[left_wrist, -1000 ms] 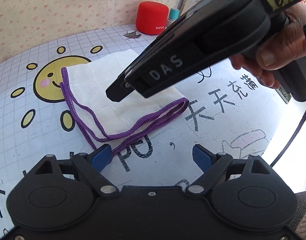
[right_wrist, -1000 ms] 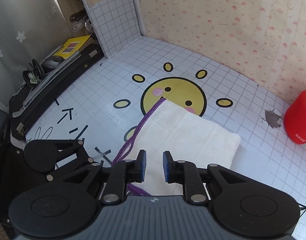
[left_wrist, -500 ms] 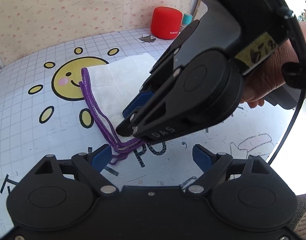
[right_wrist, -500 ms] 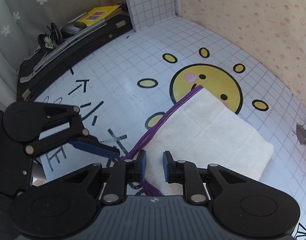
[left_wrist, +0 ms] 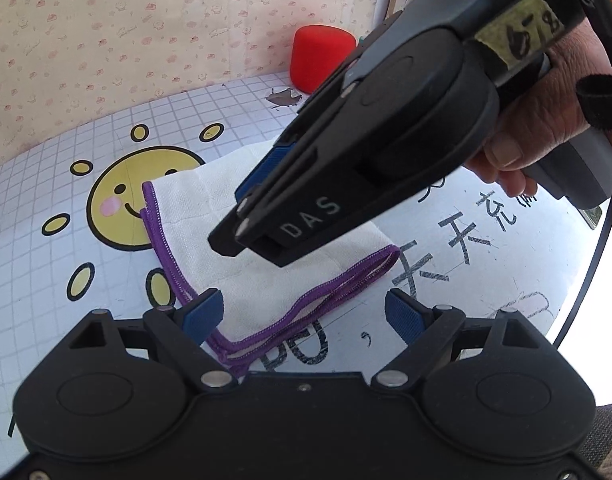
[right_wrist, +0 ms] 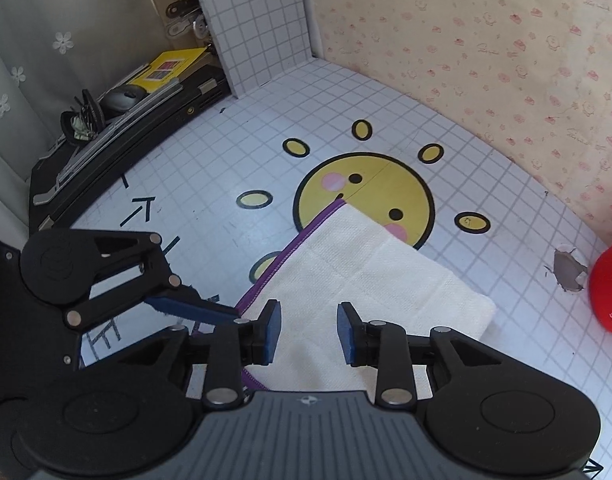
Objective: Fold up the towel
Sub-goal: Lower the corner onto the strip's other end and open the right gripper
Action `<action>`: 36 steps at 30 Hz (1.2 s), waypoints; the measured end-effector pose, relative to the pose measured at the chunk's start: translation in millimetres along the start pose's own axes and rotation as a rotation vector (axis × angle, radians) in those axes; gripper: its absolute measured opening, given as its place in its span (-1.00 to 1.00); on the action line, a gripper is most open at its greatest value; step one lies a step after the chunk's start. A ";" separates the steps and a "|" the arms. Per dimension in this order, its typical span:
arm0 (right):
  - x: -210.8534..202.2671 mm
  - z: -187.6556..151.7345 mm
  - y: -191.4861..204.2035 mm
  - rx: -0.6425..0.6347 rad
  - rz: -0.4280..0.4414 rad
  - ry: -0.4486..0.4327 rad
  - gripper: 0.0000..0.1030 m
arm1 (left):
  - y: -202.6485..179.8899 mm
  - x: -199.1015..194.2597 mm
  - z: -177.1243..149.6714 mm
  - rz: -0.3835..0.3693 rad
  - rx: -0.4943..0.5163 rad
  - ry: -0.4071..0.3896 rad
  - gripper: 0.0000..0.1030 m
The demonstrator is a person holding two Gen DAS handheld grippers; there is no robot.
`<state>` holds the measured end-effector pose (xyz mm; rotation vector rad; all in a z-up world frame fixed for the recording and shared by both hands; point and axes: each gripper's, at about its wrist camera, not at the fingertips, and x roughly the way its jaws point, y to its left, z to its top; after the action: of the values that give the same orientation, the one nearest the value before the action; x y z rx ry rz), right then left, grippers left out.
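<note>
Folded white towel with purple hem lies flat on the gridded table, directly under and ahead of both tongs. Left gripper spread wide, holding nothing, its left pad at the towel's near corner. Right gripper parted, empty, above the towel.

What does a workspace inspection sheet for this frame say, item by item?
Surface: table cover, white grid, sun-face print, torn spot near the wall.
Job's things: towel, white with purple hem, folded, lying flat.
Clutter: red container; black case carrying a mouse and yellow booklet.
Grippers: left gripper open over the towel's near corner; right gripper open above the towel.
Cables: black cable by the hand.
Surroundings: floral wallpaper, curtain.
</note>
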<state>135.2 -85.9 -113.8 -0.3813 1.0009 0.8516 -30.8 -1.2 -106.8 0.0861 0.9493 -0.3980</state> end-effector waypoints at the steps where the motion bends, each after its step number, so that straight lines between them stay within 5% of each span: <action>1: 1.4 2.9 -1.4 -0.002 0.006 -0.006 -0.43 | -0.8 2.1 1.7 0.002 0.006 -0.001 0.72; 15: 53.1 40.2 -7.4 -0.032 0.114 0.016 -0.42 | -9.9 28.2 -3.8 0.035 0.058 0.063 0.72; 18: 59.1 39.2 -2.7 -0.048 0.152 0.017 -0.24 | -12.2 29.8 -4.6 0.041 0.061 0.066 0.72; 36: -17.7 -25.9 -78.1 0.152 0.055 -0.148 -0.23 | -11.2 20.2 1.7 0.045 -0.021 0.073 0.72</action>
<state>175.9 -159.3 -119.0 -0.1596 0.9344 0.8352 -23.2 -17.8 -121.0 0.1029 1.0219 -0.3453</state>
